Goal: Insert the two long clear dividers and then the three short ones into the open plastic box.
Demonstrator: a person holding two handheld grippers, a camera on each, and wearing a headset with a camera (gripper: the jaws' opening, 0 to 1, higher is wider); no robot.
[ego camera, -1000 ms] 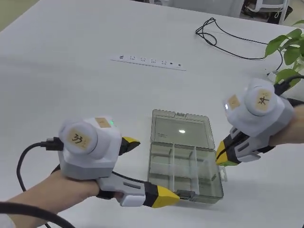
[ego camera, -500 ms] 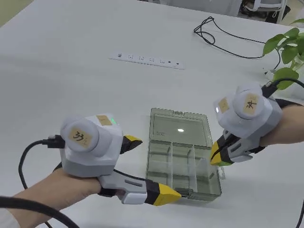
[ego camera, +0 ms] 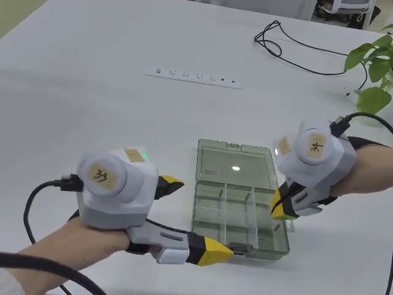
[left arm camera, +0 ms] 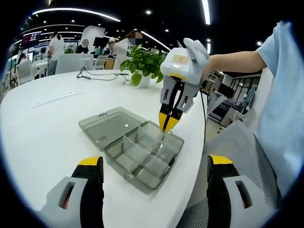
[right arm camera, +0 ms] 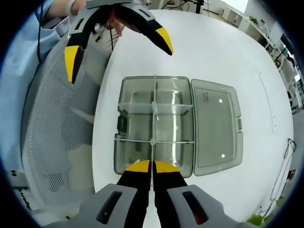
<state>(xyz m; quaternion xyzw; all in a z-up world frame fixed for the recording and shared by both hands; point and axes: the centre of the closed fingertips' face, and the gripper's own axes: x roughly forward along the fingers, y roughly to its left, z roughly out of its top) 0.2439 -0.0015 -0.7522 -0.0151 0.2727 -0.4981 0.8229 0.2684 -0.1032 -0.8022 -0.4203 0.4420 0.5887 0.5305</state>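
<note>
Left tongs [ego camera: 191,218] at near left, gripped in a hand, spread wide: one yellow tip just beside the near wall of the box [ego camera: 258,251], the other farther back, left of the box and apart from it.

Open box on the white surface [ego camera: 92,92], just right of those tongs, olive-clear, with the lid [ego camera: 236,166] laid flat on its far side. Inside, set dividers [right arm camera: 135,105] upright, running near to far and cutting the tray into three columns, with short cross pieces in the left and middle columns.

Right tongs [ego camera: 280,209] at the box's right end, angled down and leftward, pinched tight on a thin clear divider [right arm camera: 152,153]. Seen edge-on in the right gripper view, in line with the cross pieces and down in the right column. Fully seated or not: cannot tell.

Beyond the lid, well apart, a white power strip [ego camera: 193,77] flat on the surface. Farther still, at far right, a looped black cable [ego camera: 295,43] and the green leaves of a plant [ego camera: 371,67].
</note>
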